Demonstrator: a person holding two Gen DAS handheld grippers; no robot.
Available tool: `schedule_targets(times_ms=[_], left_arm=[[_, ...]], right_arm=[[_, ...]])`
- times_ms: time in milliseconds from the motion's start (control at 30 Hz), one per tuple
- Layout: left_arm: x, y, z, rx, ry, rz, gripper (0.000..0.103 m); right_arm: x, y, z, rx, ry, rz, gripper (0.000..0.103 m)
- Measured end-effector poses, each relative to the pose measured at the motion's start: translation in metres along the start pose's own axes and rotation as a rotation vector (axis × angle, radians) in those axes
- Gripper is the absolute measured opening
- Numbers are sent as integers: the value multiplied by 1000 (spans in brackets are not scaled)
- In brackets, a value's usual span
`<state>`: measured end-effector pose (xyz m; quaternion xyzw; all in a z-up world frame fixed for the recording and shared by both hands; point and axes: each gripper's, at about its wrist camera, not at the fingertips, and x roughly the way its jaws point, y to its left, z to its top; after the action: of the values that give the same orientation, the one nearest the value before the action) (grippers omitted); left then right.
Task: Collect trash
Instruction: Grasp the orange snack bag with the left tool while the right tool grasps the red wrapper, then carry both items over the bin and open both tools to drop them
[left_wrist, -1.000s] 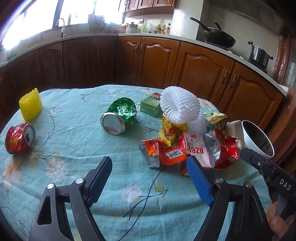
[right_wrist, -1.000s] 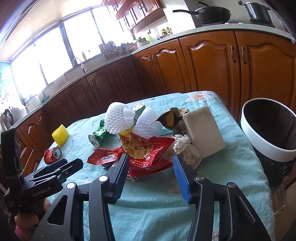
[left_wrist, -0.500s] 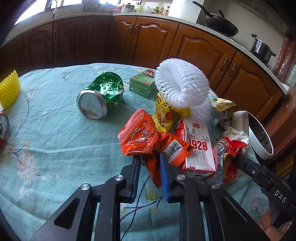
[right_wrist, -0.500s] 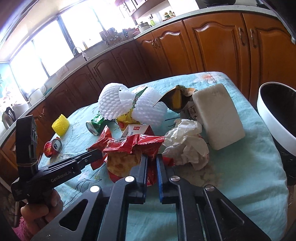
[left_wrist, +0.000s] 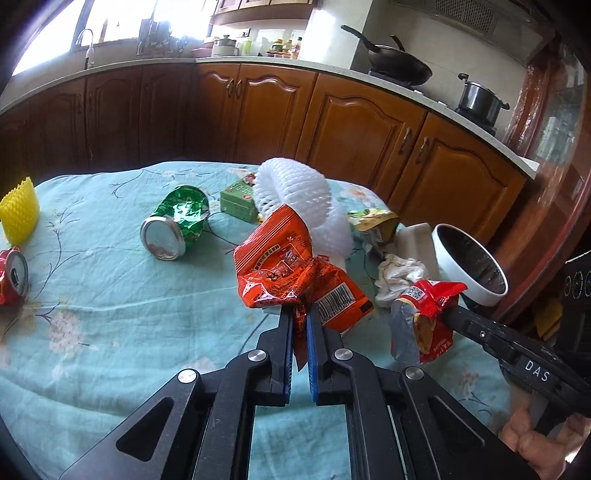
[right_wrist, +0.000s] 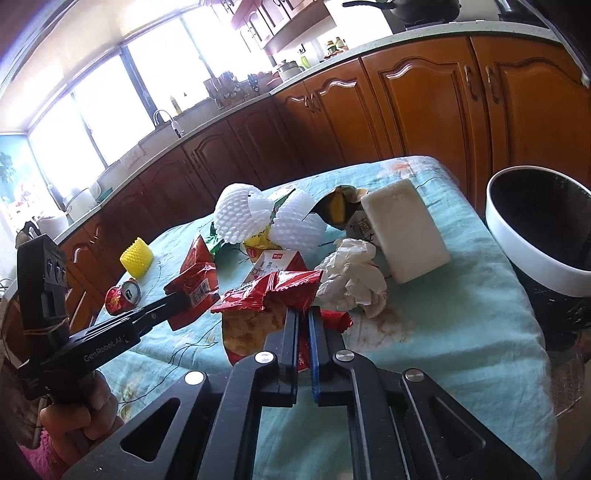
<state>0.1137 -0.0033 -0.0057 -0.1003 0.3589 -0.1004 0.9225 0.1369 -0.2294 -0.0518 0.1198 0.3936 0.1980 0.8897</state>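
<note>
My left gripper (left_wrist: 300, 314) is shut on an orange snack wrapper (left_wrist: 284, 269) and holds it above the table; it also shows in the right wrist view (right_wrist: 195, 284). My right gripper (right_wrist: 303, 314) is shut on a red snack bag (right_wrist: 269, 295), lifted off the cloth; that bag shows in the left wrist view (left_wrist: 424, 314). A white-rimmed black trash bin (right_wrist: 543, 236) stands off the table's right edge, also in the left wrist view (left_wrist: 469, 266).
On the teal tablecloth (left_wrist: 110, 314) lie a crushed green can (left_wrist: 173, 229), a red can (left_wrist: 13, 277), yellow foam netting (left_wrist: 20, 210), white foam nets (left_wrist: 295, 192), a green carton (left_wrist: 238, 201), crumpled tissue (right_wrist: 351, 280), a white foam block (right_wrist: 402, 229) and a 1928 carton (right_wrist: 273, 262). Wooden cabinets stand behind.
Both grippers went from open to shut on their wrappers, and have lifted them off the table. The pile beneath is thinner.
</note>
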Motion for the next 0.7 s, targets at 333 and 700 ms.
schedule_targets(times_ms=[333, 700], left_arm=[[16, -56, -1, 115, 59, -88, 5], [76, -110, 22, 244, 112, -166, 5]], right_arm=[[-40, -48, 1, 80, -67, -78, 4], [-78, -117, 15, 174, -144, -193, 4]])
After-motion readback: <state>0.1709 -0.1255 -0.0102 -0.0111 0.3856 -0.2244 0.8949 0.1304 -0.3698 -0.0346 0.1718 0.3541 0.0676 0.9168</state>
